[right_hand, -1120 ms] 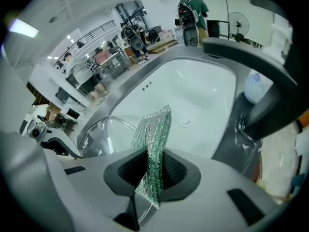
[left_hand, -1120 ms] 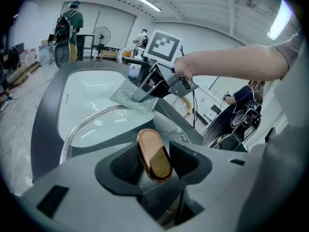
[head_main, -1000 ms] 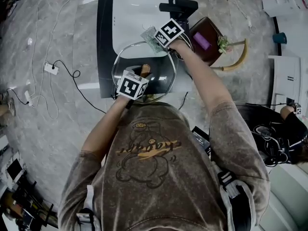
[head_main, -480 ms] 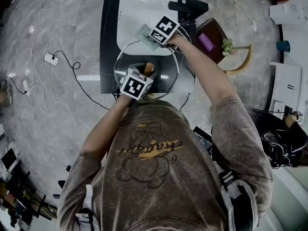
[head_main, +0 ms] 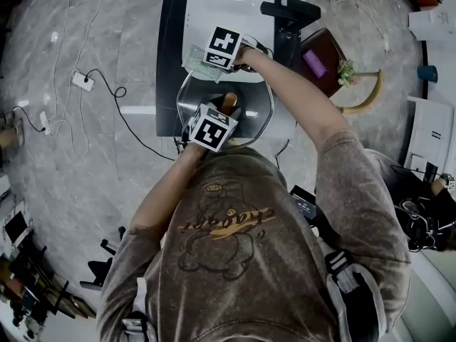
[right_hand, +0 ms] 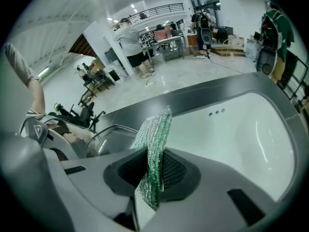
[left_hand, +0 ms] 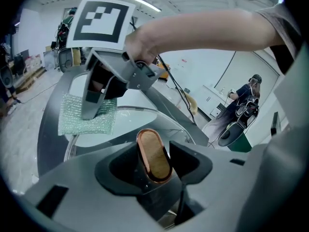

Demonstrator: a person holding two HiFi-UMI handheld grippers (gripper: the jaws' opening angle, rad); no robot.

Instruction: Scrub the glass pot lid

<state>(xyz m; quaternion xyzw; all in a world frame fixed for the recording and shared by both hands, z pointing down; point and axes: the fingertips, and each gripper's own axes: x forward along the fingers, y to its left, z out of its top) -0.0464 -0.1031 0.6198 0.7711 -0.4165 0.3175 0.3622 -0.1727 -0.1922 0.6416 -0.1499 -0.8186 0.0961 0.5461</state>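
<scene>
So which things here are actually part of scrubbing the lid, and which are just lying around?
In the job: glass pot lid, held by its knob in the left gripper; green scrub pad, clamped in the right gripper; white sink.
Lying about: floor cables, power strip, brown box, small plant.

1. Glass pot lid: clear, smooth glass with a shiny metal band round the edge.
2. Lid handle: the top looks like matt wood or cork grain, ringed by a glossy coppery lip.
3. Scrub pad: green, glittery woven mesh, pretty rough looking.
4. Sink: white, smooth, glossy, ceramic by the look of it.
5. Countertop: dark, sleek, a bit reflective.
6. Left gripper and right gripper: matt grey plastic shells, with finely gridded dark pads on the right one.
7. Floor: grey marbled stone, polished.
</scene>
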